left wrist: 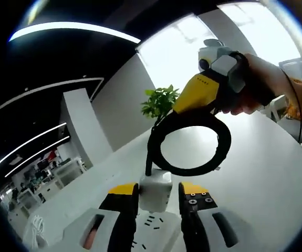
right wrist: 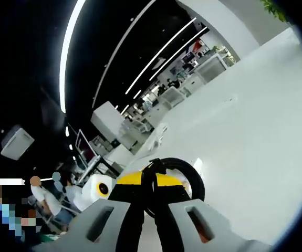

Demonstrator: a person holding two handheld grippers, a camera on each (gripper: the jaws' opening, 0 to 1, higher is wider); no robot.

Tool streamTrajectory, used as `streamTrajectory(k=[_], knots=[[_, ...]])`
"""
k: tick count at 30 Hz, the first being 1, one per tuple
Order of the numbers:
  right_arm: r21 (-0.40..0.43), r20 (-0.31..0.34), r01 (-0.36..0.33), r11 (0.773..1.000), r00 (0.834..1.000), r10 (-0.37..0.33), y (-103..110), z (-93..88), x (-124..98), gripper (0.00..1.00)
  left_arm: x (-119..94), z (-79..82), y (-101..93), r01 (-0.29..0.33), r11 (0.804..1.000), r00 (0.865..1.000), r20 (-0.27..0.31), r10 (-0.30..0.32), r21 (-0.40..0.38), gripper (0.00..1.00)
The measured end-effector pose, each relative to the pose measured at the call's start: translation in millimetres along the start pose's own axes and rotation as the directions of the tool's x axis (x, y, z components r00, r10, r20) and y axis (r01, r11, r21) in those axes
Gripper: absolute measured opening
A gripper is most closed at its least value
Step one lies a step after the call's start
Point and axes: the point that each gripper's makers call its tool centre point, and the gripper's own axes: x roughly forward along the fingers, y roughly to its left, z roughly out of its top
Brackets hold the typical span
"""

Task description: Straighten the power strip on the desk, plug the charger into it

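My left gripper (left wrist: 159,188) is shut on the white charger (left wrist: 155,197), holding it upright just above the slotted face of the white power strip (left wrist: 152,227), which lies on the white desk (left wrist: 266,173). The charger's black cable (left wrist: 190,170) curls in a loop up to my right gripper (left wrist: 195,107), yellow and black, held by a hand (left wrist: 256,79) at the upper right. In the right gripper view my right gripper (right wrist: 152,185) is shut on the black cable (right wrist: 185,170). Just beyond it are the left gripper's yellow tips (right wrist: 135,179).
A small green plant (left wrist: 161,102) stands at the desk's far edge. A bundle of white cord (left wrist: 35,231) lies at the lower left. Beyond the desk are office shelves (right wrist: 193,68), and seated people (right wrist: 45,197).
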Motion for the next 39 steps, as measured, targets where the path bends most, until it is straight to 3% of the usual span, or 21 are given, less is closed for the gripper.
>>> streamTrajectory(k=[7, 12, 17, 21, 27, 34, 39], knots=[[0.025, -0.008, -0.01, 1.0, 1.0, 0.01, 4, -1.0, 4, 0.04, -3, -0.2, 9.1, 0.005, 1.0, 1.0, 0.008, -0.005, -0.004, 0.27], [0.048, -0.017, -0.023, 0.999, 1.0, 0.024, 13, -4.7, 10, 0.04, -9, -0.7, 14.3, 0.05, 0.999, 0.999, 0.012, -0.05, 0.018, 0.26], [0.091, -0.005, -0.057, 0.994, 0.998, 0.058, 20, 2.7, 16, 0.04, -17, 2.9, 24.1, 0.118, 0.993, 0.992, 0.032, -0.119, 0.029, 0.25], [0.137, 0.023, -0.077, 0.988, 0.997, 0.074, 24, 13.4, 24, 0.04, -21, 6.3, 31.0, 0.227, 0.973, 0.971, 0.081, -0.224, -0.033, 0.25], [0.15, 0.016, -0.062, 0.987, 0.998, 0.06, 22, 15.6, 32, 0.04, -20, -3.4, 34.6, 0.307, 0.948, 0.949, 0.101, -0.299, -0.087, 0.25], [0.125, 0.001, -0.049, 0.991, 0.999, 0.049, 20, 17.4, 29, 0.05, -14, -5.2, 32.0, 0.363, 0.915, 0.929, 0.146, -0.34, -0.178, 0.25], [0.098, -0.004, -0.035, 0.995, 0.999, 0.036, 18, 19.6, 26, 0.05, -12, -4.0, 32.8, 0.365, 0.912, 0.928, 0.152, -0.34, -0.189, 0.25]])
